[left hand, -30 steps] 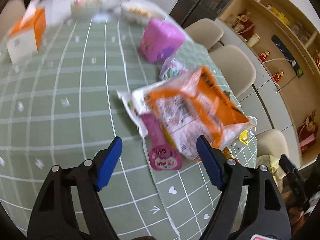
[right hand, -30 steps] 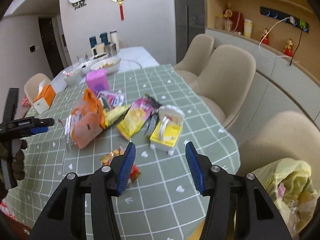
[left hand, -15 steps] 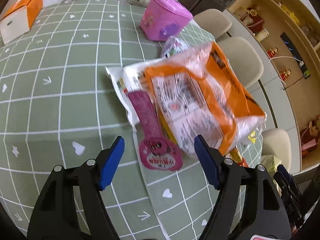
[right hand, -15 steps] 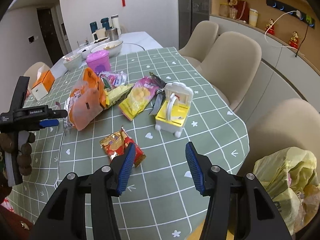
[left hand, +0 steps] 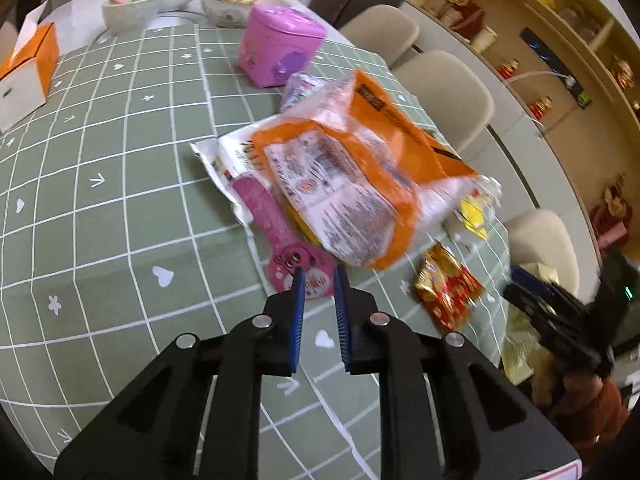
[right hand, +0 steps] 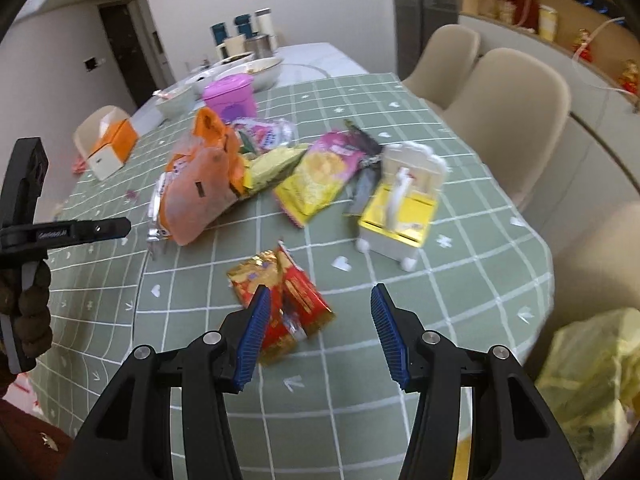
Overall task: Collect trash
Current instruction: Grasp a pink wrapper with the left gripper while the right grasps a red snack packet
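Left gripper (left hand: 318,276) jaws nearly closed around the near round end of the pink wrapper (left hand: 280,236), orange bag (left hand: 360,184) lying just beyond it.

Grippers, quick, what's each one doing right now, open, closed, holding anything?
Left gripper: nearly closed at the edge of the pink wrapper; a grip cannot be told.
Right gripper: open, holding nothing, above the red-gold packet.

Orange bag (left hand: 360,184) hides the pink wrapper's (left hand: 280,232) right edge.

Orange tissue box (left hand: 25,70), pink container (left hand: 279,50), bowls (left hand: 132,8) on checked tablecloth (left hand: 120,152); beige chairs (right hand: 508,120) beside.
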